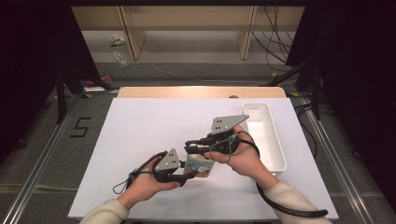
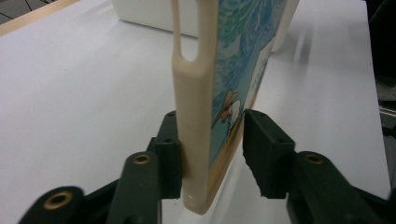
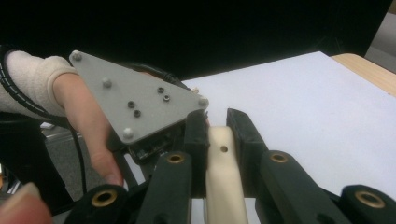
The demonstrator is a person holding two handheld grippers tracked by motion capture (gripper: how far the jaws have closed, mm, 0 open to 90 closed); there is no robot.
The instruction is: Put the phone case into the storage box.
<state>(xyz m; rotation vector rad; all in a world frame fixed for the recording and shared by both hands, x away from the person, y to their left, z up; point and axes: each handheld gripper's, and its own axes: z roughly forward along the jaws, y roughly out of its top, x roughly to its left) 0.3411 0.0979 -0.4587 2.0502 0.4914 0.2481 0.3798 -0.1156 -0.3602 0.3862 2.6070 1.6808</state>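
A cream phone case point(image 1: 200, 167) with a blue printed picture on one face is held on edge just above the white table, between both grippers. My right gripper point(image 1: 191, 148) reaches in from the right and is shut on the case's upper edge; in the right gripper view its pads point(image 3: 196, 135) clamp the cream rim point(image 3: 224, 186). My left gripper point(image 1: 184, 177) comes from the left with the case point(image 2: 196, 116) between its jaws. One pad point(image 2: 170, 158) lies against the cream side, and a thin gap shows beside the other pad point(image 2: 261, 149).
A white rectangular bin point(image 1: 275, 163) stands on the right side of the table, seen as point(image 2: 154, 14) behind the case. The table's wooden far edge point(image 1: 201, 91) runs along the back. The left hand and its grey plate point(image 3: 135, 102) sit close ahead of the right gripper.
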